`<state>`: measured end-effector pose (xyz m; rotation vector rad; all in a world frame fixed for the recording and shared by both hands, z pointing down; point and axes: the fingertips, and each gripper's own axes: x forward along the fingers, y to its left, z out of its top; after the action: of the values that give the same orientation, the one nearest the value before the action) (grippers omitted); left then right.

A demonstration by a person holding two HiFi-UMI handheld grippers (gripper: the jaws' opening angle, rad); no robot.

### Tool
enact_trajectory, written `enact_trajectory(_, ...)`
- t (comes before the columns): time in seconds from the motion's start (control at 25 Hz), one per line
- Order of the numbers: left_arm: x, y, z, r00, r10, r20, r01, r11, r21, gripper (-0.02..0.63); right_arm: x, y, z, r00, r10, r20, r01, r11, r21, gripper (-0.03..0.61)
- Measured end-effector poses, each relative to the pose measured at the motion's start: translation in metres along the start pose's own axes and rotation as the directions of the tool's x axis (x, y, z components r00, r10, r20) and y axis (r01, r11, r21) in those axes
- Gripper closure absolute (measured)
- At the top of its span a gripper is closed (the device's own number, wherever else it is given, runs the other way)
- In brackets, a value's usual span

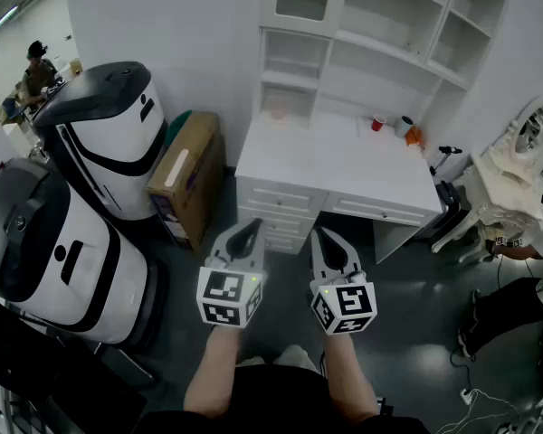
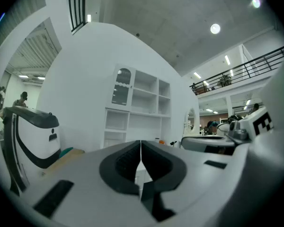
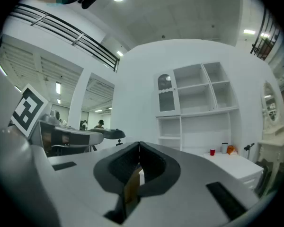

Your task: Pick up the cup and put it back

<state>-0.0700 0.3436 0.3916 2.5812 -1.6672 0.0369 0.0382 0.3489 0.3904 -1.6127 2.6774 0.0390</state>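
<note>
A small red cup [image 1: 377, 124] stands near the back right of the white desk [image 1: 335, 165], beside a taller grey cup [image 1: 404, 126] and an orange thing [image 1: 415, 136]. The right gripper view shows the red cup [image 3: 212, 152] far off on the desk [image 3: 236, 164]. Both grippers hang level over the floor in front of the desk drawers, well short of the cups. My left gripper [image 1: 251, 229] is shut and holds nothing, its jaws meeting in the left gripper view [image 2: 141, 148]. My right gripper [image 1: 323, 235] [image 3: 139, 148] is also shut and holds nothing.
A white hutch of shelves [image 1: 380, 25] rises behind the desk. Two large white-and-black machines [image 1: 109, 134] [image 1: 59, 242] and a cardboard box [image 1: 185, 174] crowd the left. At the right are a white vanity mirror [image 1: 529, 138], a seated person's legs [image 1: 511, 301] and floor cables [image 1: 489, 396].
</note>
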Motion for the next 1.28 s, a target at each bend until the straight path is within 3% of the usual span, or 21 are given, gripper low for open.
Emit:
enact_trajectory(0.2,0.006,0.005,0.0,1.0,0.004,0.0,-0.004,1.0,-0.008,0.6,0.008,-0.004,0.001,1.0,-0.006,0.02,0.005,1.0,0.03,0.569)
enact_trajectory(0.8,0.033,0.022,-0.015,1.0,-0.012,-0.015,0.011,0.998,-0.057,0.6,0.037,-0.014,-0.017,0.999,-0.002,-0.045,0.002,1.0,0.007,0.569)
enact_trajectory(1.04,0.066,0.063,-0.02,0.999,0.042,-0.035,-0.045,0.995,-0.092,0.6,0.082,-0.032,-0.021,0.999,0.016,-0.043,-0.015,0.999,0.033,0.569)
enact_trajectory(1.28,0.13,0.103,-0.021,0.995,0.078,-0.067,-0.083,0.994,-0.075,0.6,0.165,-0.057,-0.038,0.996,0.071,-0.05,-0.066,0.994,0.091,0.569)
